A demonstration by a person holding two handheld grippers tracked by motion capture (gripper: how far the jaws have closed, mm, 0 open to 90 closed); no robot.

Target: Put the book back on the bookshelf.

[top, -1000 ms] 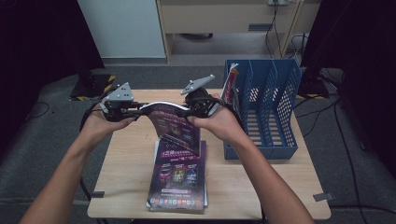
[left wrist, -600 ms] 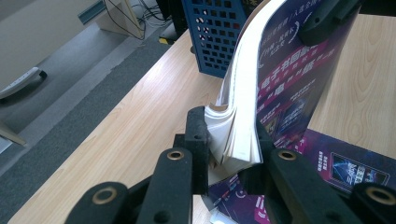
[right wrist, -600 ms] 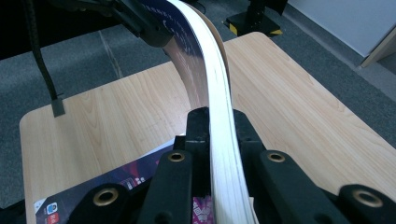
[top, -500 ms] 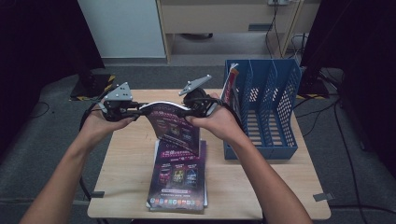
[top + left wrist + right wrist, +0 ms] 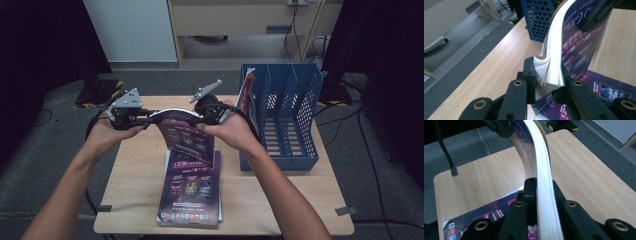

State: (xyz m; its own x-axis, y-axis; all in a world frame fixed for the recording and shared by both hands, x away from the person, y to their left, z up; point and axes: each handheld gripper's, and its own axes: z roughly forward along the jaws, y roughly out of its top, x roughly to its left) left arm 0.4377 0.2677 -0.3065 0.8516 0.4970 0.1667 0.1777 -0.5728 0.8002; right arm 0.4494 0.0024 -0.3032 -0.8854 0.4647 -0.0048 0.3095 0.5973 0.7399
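A purple-covered magazine hangs above the table, held by its top edge and bowed between both grippers. My left gripper is shut on its left corner; in the left gripper view the jaws squeeze the fanned white pages. My right gripper is shut on the other corner, and its jaws have just been closing further on the page edge, which runs between them. Below lies a stack of similar magazines on the wooden table.
A blue slotted file rack stands at the table's right side with one magazine upright in its leftmost slot. Cables trail off the left edge. A grey floor and a wooden cabinet lie beyond the table.
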